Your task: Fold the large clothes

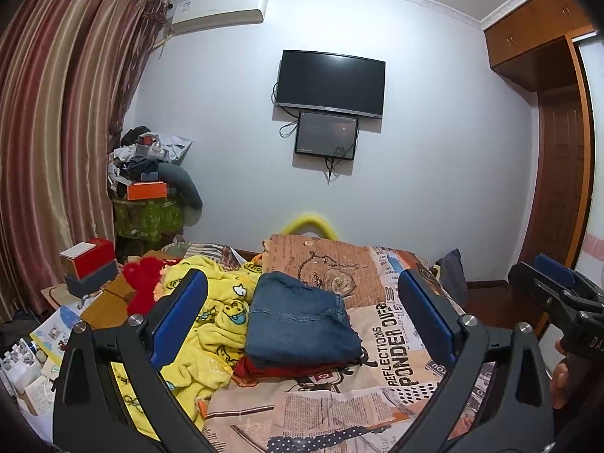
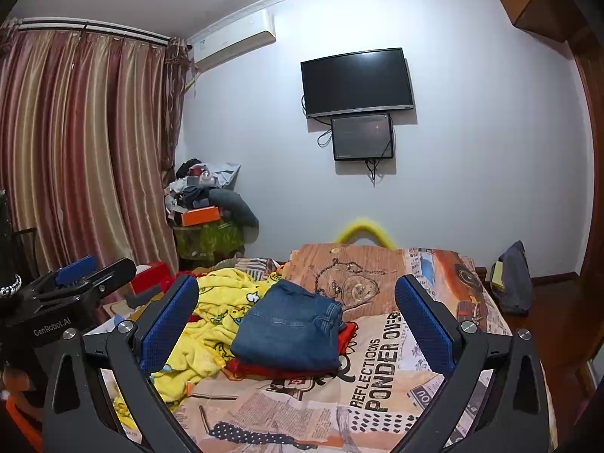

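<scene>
Both views are evenly and rather dimly lit by soft indoor light that seems to fall from above, outside the frame. The white wall (image 1: 434, 158) takes a cool bluish-grey cast, brightest just above the television (image 1: 330, 81) and darkening towards the corners. The television's dark screen carries a faint pale sheen near its top edge, and it throws a soft shadow just below and to its right. Fisheye distortion bows the ceiling moulding above the television and bends the curtains (image 1: 56, 132) far to its left. Black vignetting fills the frame corners. Focus is fair at centre; fine detail is smeared by compression, and the edges soften.
</scene>
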Tool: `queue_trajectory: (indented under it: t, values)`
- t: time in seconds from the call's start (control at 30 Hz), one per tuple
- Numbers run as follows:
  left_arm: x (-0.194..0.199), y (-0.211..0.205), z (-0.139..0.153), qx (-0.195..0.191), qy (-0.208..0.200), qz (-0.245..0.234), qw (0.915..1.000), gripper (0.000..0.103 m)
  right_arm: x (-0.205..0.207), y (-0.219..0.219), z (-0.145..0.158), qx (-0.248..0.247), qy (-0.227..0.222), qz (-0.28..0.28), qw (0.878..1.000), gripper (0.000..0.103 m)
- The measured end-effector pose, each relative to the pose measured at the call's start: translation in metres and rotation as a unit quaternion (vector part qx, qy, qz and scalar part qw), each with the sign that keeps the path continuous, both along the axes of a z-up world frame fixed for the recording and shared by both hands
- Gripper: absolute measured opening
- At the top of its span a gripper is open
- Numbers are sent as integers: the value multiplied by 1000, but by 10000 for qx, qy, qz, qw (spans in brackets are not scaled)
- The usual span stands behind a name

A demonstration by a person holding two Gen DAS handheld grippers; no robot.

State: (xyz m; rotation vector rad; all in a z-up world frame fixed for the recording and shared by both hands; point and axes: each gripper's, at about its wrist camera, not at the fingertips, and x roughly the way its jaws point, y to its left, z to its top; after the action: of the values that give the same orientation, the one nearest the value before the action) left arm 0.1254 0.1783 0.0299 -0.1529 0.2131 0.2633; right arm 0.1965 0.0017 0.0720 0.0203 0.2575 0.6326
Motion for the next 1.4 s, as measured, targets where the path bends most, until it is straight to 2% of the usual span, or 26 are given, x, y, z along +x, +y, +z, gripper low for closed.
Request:
queue_trajectory:
  t: [0.3,1.4]
  values:
    - [2,-2,-3,110,37,-7,9999,102,2,-3,1,44,51,12,10000,103]
    - [10,-4,-12,-21,212,-348,9992,102,6,-5,-6,-1,130,-121,9998,103]
